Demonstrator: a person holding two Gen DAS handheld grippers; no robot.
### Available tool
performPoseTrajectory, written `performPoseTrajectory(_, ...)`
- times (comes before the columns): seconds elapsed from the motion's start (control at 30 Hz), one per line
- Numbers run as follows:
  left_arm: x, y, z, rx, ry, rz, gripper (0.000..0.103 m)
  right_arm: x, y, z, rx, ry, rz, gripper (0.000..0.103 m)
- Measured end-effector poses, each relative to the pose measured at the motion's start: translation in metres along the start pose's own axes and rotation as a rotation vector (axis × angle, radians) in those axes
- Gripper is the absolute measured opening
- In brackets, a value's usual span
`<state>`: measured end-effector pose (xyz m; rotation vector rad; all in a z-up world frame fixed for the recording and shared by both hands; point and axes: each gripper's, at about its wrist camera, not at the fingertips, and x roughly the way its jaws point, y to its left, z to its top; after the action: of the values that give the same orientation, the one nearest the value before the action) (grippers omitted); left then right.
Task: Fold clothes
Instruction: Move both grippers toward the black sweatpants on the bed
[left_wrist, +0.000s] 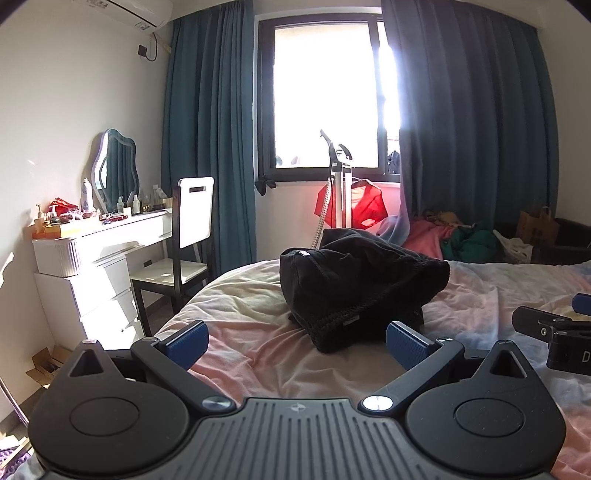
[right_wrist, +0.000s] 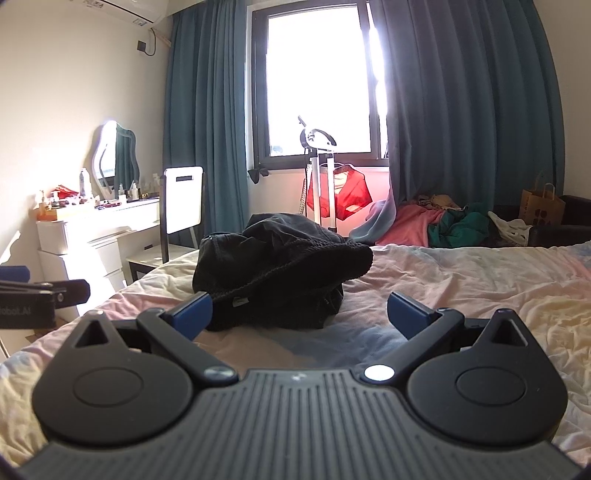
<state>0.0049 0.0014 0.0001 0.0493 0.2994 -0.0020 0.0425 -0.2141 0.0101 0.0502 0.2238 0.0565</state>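
A crumpled black garment (left_wrist: 354, 284) lies in a heap on the bed (left_wrist: 251, 295), just ahead of both grippers. My left gripper (left_wrist: 295, 341) stands open, its blue pads (left_wrist: 188, 341) spread wide and empty, a little short of the heap's near edge. In the right wrist view the same black garment (right_wrist: 277, 266) sits ahead and slightly left. My right gripper (right_wrist: 299, 312) is open too, with nothing between its pads; its left pad (right_wrist: 194, 312) is close to the heap's knitted hem. Each gripper shows at the edge of the other's view.
The bed (right_wrist: 480, 288) has a rumpled pink and cream sheet. Left of it stand a white dresser (left_wrist: 96, 266) with a mirror and bottles, and a chair (left_wrist: 184, 251). Beyond the bed are a garment steamer (left_wrist: 340, 184) with a red top, and a clothes pile (right_wrist: 443, 221).
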Motion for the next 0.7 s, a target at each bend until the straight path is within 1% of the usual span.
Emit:
performPoseTrajectory(0.2,0.004,0.003,0.001,-0.015,0.014,-0.007,0.103,0.003,-0.002,0.000,0.010,0.014,0.014,0.103)
performPoseTrajectory(0.47,0.009,0.002,-0.001,-0.001,-0.004,0.025,0.103,0.002,-0.005,0.004,0.024,0.000,0.021,0.103)
performPoseTrajectory(0.57,0.012,0.002,-0.005,0.012,-0.014,0.055,0.103,0.001,-0.006,0.004,0.031,-0.004,0.028,0.103)
performPoseTrajectory(0.7,0.020,0.001,-0.012,0.027,0.003,0.110,0.103,-0.001,-0.008,0.004,0.037,-0.006,0.040,0.103)
